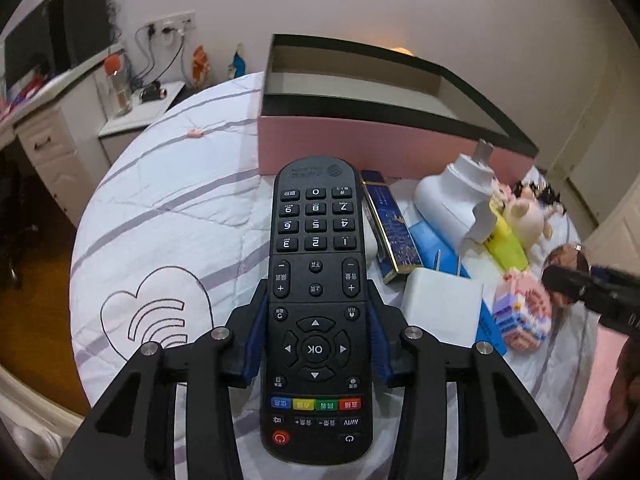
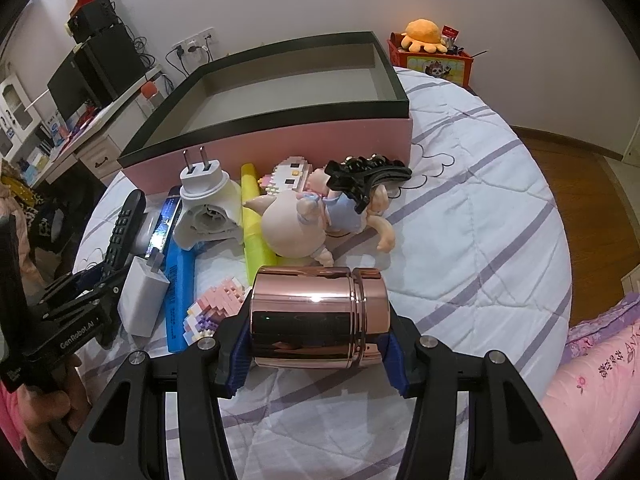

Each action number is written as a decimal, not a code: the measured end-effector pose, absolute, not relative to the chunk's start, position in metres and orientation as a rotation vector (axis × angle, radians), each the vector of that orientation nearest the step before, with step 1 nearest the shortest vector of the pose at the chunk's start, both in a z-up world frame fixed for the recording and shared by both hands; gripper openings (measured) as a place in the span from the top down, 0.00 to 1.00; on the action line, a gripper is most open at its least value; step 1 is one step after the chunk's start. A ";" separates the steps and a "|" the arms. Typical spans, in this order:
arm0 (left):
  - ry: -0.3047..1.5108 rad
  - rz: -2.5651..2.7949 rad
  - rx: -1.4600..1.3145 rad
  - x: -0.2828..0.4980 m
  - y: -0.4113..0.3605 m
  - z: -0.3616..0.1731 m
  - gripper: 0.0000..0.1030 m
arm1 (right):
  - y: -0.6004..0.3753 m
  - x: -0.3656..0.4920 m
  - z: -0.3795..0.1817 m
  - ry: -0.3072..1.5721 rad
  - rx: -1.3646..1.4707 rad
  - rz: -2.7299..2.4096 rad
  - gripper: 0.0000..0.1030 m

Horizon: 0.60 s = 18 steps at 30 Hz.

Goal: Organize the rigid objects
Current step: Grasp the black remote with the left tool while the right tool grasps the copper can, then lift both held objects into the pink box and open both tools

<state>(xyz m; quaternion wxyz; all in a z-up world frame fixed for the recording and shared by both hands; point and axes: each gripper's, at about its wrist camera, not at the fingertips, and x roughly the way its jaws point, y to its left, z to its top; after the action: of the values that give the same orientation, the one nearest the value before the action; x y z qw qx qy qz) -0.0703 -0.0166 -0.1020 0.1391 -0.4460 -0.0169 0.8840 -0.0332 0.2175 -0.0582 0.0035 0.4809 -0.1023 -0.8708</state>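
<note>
Jaws of the left gripper (image 1: 316, 344) clamp the remote (image 1: 316, 304) over the bed (image 1: 160, 208); right gripper (image 2: 316, 344) clenches the tin (image 2: 316, 316). Pickup looks done; next, carrying both into the box (image 2: 276, 140).

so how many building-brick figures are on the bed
2. A white cat-face brick figure lies by the pink box, behind the pig doll. A pink and purple brick figure lies beside the blue box. Others could be hidden.
</note>
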 end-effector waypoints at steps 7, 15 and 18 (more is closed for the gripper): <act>-0.082 2.585 -1.322 -0.062 -0.020 -0.091 0.58 | 0.221 -0.029 -0.051 -0.332 1.471 -2.746 0.47; -0.047 2.646 -1.263 -0.051 -0.021 -0.056 0.58 | 0.225 -0.030 -0.037 -0.341 1.417 -2.740 0.47; -0.031 2.663 -1.222 -0.051 -0.019 -0.037 0.58 | 0.224 -0.033 -0.025 -0.328 1.384 -2.735 0.47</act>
<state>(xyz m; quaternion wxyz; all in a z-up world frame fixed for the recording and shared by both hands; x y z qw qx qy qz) -0.0506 -0.0193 -0.0373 0.1053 -0.4148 -0.0106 0.9037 -0.0326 0.2245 -0.0255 0.0297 0.4487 -0.1063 -0.8868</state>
